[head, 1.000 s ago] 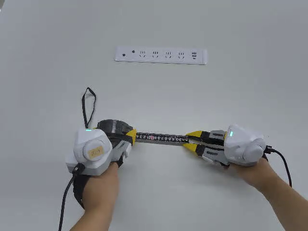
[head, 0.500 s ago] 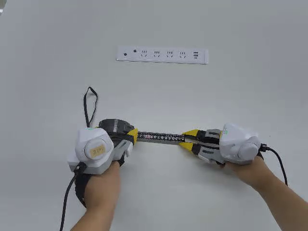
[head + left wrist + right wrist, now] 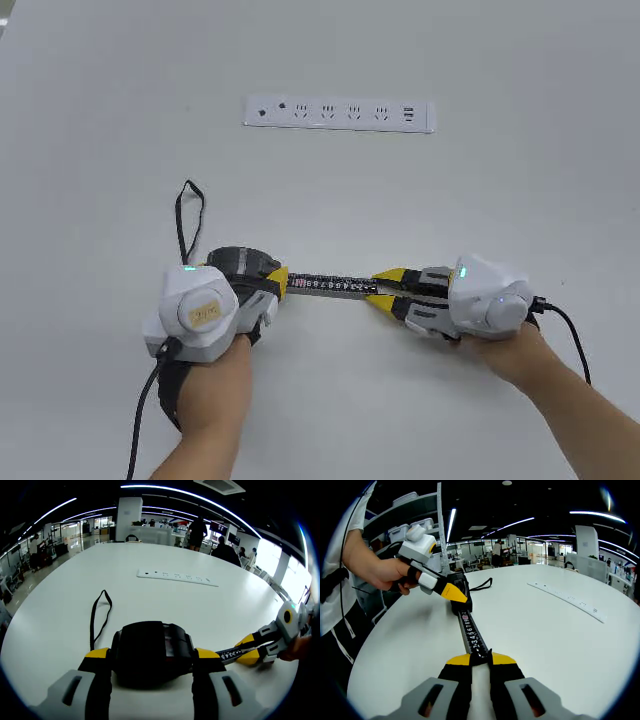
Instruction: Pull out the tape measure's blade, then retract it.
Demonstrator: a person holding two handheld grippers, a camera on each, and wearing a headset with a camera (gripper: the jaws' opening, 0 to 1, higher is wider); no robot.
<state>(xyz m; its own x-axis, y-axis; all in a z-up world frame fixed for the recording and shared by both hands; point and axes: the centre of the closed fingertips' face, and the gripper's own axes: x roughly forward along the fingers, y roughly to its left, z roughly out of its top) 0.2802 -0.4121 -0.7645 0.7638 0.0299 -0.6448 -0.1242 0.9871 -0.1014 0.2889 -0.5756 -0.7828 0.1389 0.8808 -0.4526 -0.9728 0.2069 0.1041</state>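
Jaws of right gripper (image 3: pixel 480 659) pinch blade (image 3: pixel 471 632) at its tip. Blade runs straight ahead to tape measure case (image 3: pixel 150 642) on worktop (image 3: pixel 480 200), clamped between left gripper (image 3: pixel 152 655) jaws. Long axis joins both grippers; retraction probably means feeding right toward left.

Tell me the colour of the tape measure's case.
Black; the case shows best in the left gripper view.

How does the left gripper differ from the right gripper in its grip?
The left gripper holds the black case; the right gripper holds the blade. The left gripper's jaws stand wide apart; the right gripper's almost meet. Both have yellow jaw tips.
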